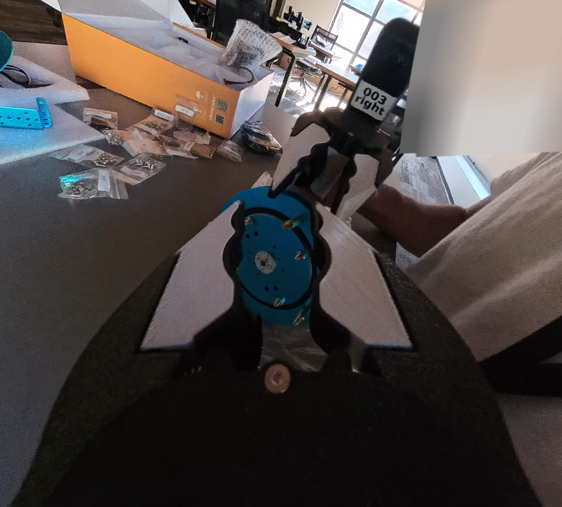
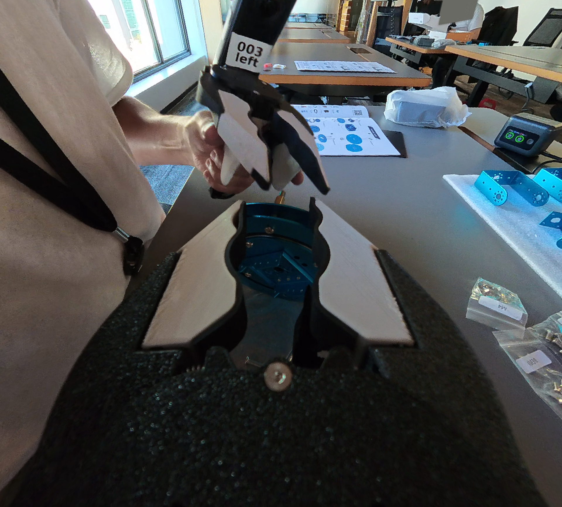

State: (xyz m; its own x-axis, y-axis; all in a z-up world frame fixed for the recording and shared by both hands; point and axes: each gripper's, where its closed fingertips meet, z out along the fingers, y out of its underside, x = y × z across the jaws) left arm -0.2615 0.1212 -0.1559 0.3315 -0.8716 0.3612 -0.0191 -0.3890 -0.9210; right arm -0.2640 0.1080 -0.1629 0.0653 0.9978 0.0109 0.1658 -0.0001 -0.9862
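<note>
A blue round metal assembly [image 1: 273, 264] with brass standoffs and a central hub is held up over the dark table's near edge. My left gripper [image 1: 278, 204] is shut on its sides, and its flat hub face is toward this camera. My right gripper [image 2: 278, 201] is shut on the same assembly [image 2: 276, 267] from the opposite side, where a blue bracket shows inside the rim. In the left wrist view a right fingertip [image 1: 273, 191] touches the assembly's top edge. In the right wrist view the left gripper [image 2: 295, 189] sits at the assembly's far rim, beside a brass standoff [image 2: 279, 197].
An open orange and white box [image 1: 146, 72] holds a bubble-wrapped item [image 1: 249, 45]. Several small bags of screws [image 1: 121, 157] lie before it. Blue brackets [image 2: 514, 188] rest on white foam. An open booklet [image 2: 349, 133] and a small screen device [image 2: 523, 136] lie farther back. The person's arm [image 1: 410, 218] is close.
</note>
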